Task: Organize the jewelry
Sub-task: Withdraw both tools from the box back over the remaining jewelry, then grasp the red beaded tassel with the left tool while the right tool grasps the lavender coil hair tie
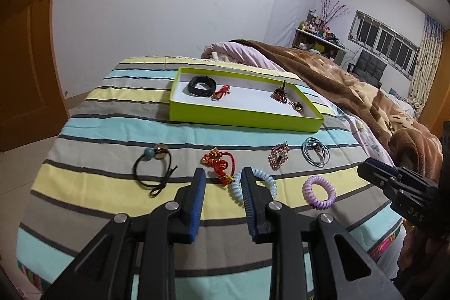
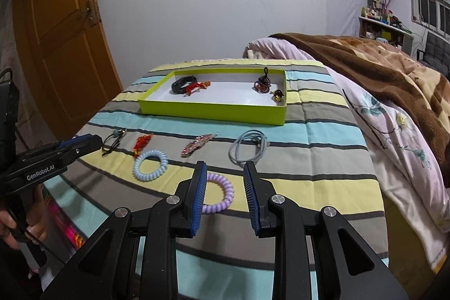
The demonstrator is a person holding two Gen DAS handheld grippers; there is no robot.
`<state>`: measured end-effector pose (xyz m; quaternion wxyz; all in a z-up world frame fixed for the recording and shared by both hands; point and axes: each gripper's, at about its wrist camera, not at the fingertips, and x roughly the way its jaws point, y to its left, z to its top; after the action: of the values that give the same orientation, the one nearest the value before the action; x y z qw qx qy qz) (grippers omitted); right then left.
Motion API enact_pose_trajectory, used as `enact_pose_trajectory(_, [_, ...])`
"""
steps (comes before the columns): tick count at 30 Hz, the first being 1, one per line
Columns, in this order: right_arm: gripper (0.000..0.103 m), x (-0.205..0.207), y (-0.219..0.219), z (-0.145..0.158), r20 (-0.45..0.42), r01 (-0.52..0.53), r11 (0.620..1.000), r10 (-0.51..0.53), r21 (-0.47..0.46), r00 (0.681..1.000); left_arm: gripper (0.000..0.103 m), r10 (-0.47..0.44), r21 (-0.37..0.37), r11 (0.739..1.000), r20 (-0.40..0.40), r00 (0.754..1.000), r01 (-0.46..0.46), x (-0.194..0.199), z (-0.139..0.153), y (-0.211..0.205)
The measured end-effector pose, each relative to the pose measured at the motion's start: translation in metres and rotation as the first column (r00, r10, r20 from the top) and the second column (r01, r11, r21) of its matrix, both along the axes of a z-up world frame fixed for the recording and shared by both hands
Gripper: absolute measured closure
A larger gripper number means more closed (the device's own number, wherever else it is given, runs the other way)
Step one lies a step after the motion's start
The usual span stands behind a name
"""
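You are holding both grippers, left gripper (image 1: 222, 173) and right gripper (image 2: 225, 167), parted and empty; the lilac coiled plastic hair tie (image 2: 218, 194) is lying at eleven o'clock of the right, risking a snag on its rim.

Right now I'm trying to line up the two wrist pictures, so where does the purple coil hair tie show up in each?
Left wrist view: the purple coil hair tie lies right of centre, on a yellow stripe, to the right of the open left gripper.
Right wrist view: the tie sits low at centre, partly behind one finger of the open right gripper.
Shared landmark: the green tray, farther back in both.
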<state>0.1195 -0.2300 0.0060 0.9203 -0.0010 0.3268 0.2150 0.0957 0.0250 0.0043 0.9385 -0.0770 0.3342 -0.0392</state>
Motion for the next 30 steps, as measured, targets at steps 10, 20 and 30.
enact_pose_trajectory(10, [0.075, 0.025, -0.001, -0.013, -0.043, 0.022, 1.0, -0.023, -0.013, 0.999, 0.076, -0.009, 0.001, 1.0, -0.039, 0.999, 0.009, 0.033, -0.014, -0.009])
enact_pose_trajectory(20, [0.075, 0.044, 0.003, -0.022, -0.078, 0.014, 1.0, -0.014, -0.009, 0.997, 0.076, 0.013, -0.002, 1.0, -0.067, 0.998, -0.013, 0.048, -0.025, -0.006])
enact_pose_trajectory(30, [0.075, 0.036, 0.018, -0.044, -0.157, -0.058, 0.997, 0.05, -0.046, 0.986, 0.087, 0.006, 0.045, 0.999, -0.103, 0.995, -0.001, 0.059, -0.034, -0.014])
